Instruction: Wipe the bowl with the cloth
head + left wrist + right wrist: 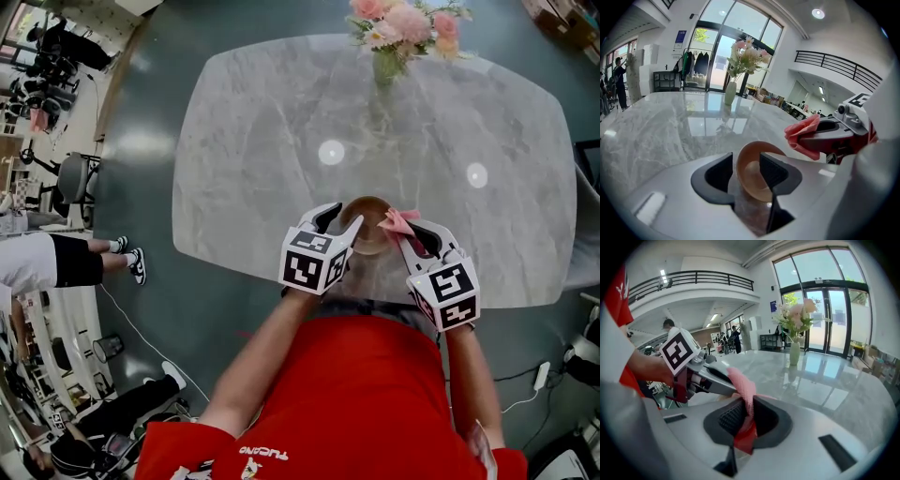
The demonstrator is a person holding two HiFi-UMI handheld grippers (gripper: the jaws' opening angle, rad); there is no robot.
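A small brown bowl (pixel 368 225) sits on the marble table (pixel 281 122) near its front edge. My left gripper (pixel 342 217) reaches over the bowl's left side. In the left gripper view the bowl's (pixel 750 176) near rim stands between the jaws, one jaw inside the bowl and one outside, with the pads not pressing on it: open. My right gripper (pixel 405 230) hovers at the bowl's right rim, shut on a pink cloth (pixel 398 221). The cloth (pixel 743 383) sticks up from between its jaws and also shows in the left gripper view (pixel 801 133).
A vase of pink flowers (pixel 403 28) stands at the table's far edge, well beyond the bowl. The table's front edge runs just under both grippers. A person's legs (pixel 56 261) show on the floor at the left, beside chairs and equipment.
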